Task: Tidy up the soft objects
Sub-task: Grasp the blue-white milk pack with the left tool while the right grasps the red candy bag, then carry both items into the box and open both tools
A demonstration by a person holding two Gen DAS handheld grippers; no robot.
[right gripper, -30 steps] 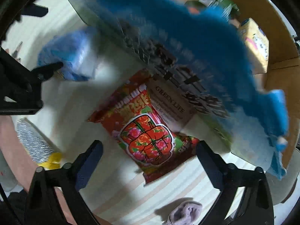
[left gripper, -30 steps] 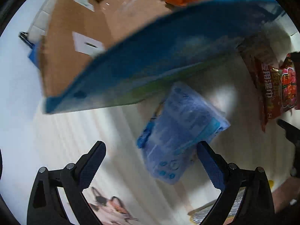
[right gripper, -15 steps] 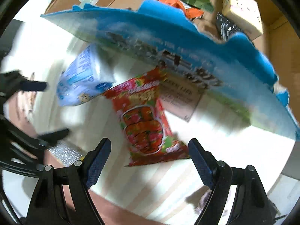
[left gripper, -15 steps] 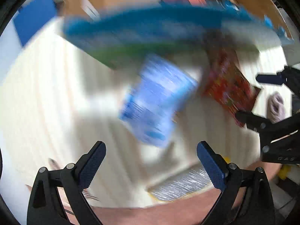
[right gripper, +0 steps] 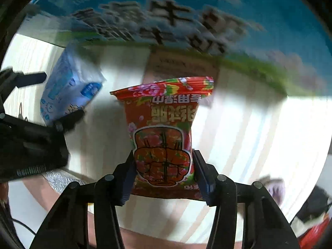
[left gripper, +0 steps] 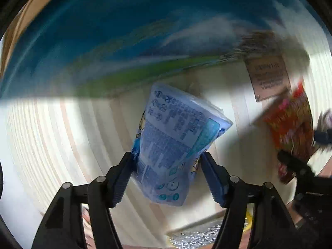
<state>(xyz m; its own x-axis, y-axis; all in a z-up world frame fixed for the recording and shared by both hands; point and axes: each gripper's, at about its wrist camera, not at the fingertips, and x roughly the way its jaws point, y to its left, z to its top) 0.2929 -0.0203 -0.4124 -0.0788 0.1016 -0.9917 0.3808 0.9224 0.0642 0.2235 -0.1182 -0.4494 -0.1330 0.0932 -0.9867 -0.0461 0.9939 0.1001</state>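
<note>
A pale blue printed soft packet (left gripper: 176, 141) lies on the striped cream surface under a blue-and-green printed box flap (left gripper: 124, 31). My left gripper (left gripper: 167, 155) points down over it. Its jaws are closing, with the packet between them and both pads against its sides. A red flowered packet (right gripper: 164, 141) sits between the closing jaws of my right gripper (right gripper: 163, 155), pinched at its lower half. The right wrist view also shows the blue packet (right gripper: 70, 87) with the left gripper (right gripper: 54, 99) on it. The left wrist view catches the red packet (left gripper: 290, 124) at the right edge.
The printed flap (right gripper: 166, 16) overhangs both packets close above. A brown label (left gripper: 267, 76) lies flat beyond them. A silver foil piece (left gripper: 197, 234) and a purple cloth (right gripper: 274, 186) lie near the front. A person's forearm (right gripper: 145, 240) runs along the bottom.
Both pairs of jaws went from wide open to closed in on their packets. Each gripper came nearer its packet, and the right one rolled until the red packet stood straight between its fingers.
</note>
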